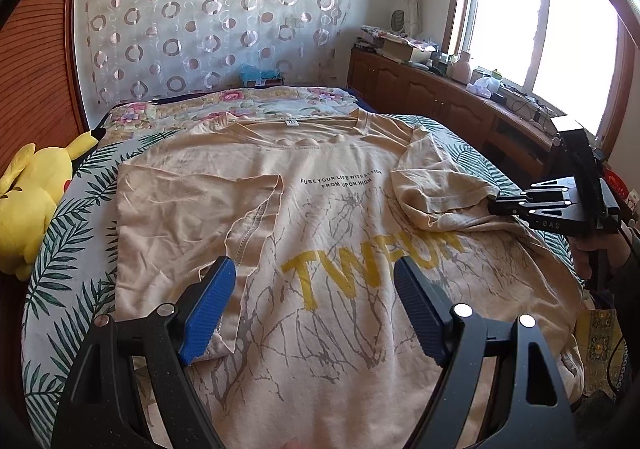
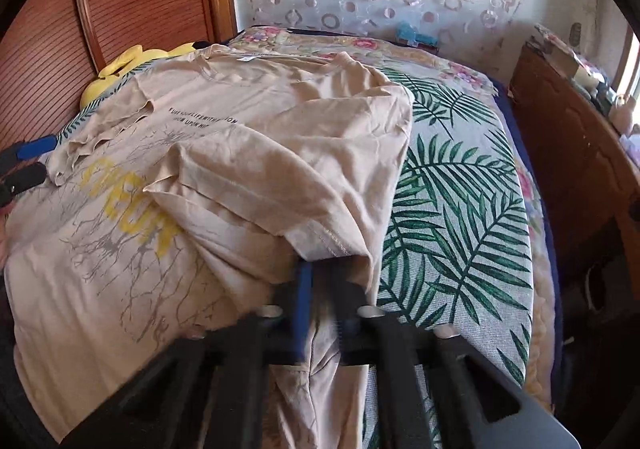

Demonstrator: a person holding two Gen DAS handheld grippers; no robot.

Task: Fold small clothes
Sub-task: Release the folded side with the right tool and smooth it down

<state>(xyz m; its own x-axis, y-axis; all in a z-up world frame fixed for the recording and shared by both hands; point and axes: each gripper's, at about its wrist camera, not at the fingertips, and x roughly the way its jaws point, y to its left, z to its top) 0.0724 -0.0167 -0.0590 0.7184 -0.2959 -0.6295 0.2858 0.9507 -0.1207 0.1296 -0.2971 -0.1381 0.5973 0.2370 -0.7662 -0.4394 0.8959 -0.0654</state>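
A beige T-shirt (image 1: pixel 320 209) with yellow lettering lies face up on the bed, collar at the far end. Its left sleeve (image 1: pixel 192 209) is folded in over the chest. My left gripper (image 1: pixel 314 269) hangs open just above the shirt's lower front, its left blue pad beside the folded sleeve's hem and nothing between the fingers. My right gripper (image 1: pixel 492 205) is shut on the bunched right sleeve (image 1: pixel 432 185) at the shirt's right side. In the right wrist view the sleeve (image 2: pixel 280 169) is heaped over the shirt (image 2: pixel 100 269), and fabric runs between the closed fingers of the right gripper (image 2: pixel 320 273). The left gripper (image 2: pixel 30 161) shows at the left edge.
A palm-leaf bed cover (image 2: pixel 460 189) lies under the shirt, with a floral quilt (image 1: pixel 240 101) at the head. A yellow plush toy (image 1: pixel 32 189) sits at the bed's left edge. A cluttered wooden cabinet (image 1: pixel 420 89) runs along the right under the window (image 1: pixel 540 9).
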